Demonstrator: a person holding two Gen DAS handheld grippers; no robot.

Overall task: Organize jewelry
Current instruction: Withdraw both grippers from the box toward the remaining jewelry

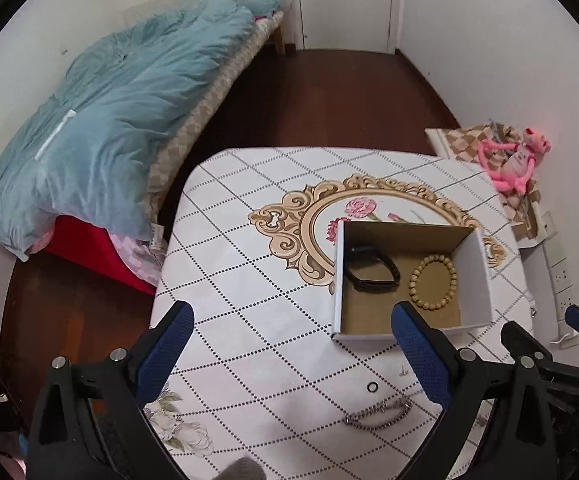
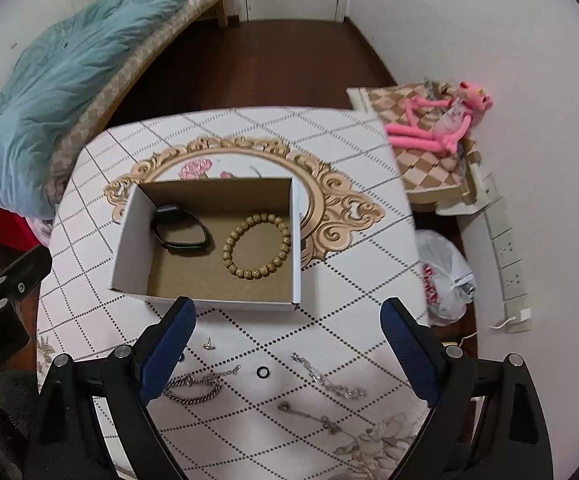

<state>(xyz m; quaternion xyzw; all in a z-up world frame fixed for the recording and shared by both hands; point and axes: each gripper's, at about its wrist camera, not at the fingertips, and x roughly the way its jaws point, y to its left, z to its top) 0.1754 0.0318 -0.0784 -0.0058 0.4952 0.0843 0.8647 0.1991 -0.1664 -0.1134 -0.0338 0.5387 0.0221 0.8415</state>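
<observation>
The surface (image 2: 101, 216), covered in a white diamond-pattern cloth with a gold ornamental print, carried all the jewelry. Its far and right edges dropped to dark floor, with a bed (image 1: 101, 120) to the left and a white plastic bag (image 2: 445, 272) below the right edge; open cloth lay left of the box.

The cardboard box (image 2: 127, 252) sat near the centre, open-topped and light, so a sideways push would probably have slid it. Inside lay a black wristband (image 2: 181, 228) at the left and a beaded bracelet (image 2: 257, 244) at the right, apart from each other. The near half of the box floor remained free for further pieces.

The right gripper (image 2: 287, 344) hung above the near edge of the box, jaws wide apart and empty. The left gripper (image 1: 293, 344) hung to the left of the box, jaws likewise apart with nothing between them.

Loose pieces lay on the cloth in front of the box: a curb-link chain bracelet (image 2: 193, 392), a sparkling link bracelet (image 2: 329, 382) and a thin chain (image 2: 309, 416). These appeared limp and slippery; a pinch across a bunched section would suit best, since the cloth could snag.

The small ring (image 2: 263, 372) and the stud earring (image 2: 208, 345) were light, rigid and liable to skid; each would need a low, centred pinch.
</observation>
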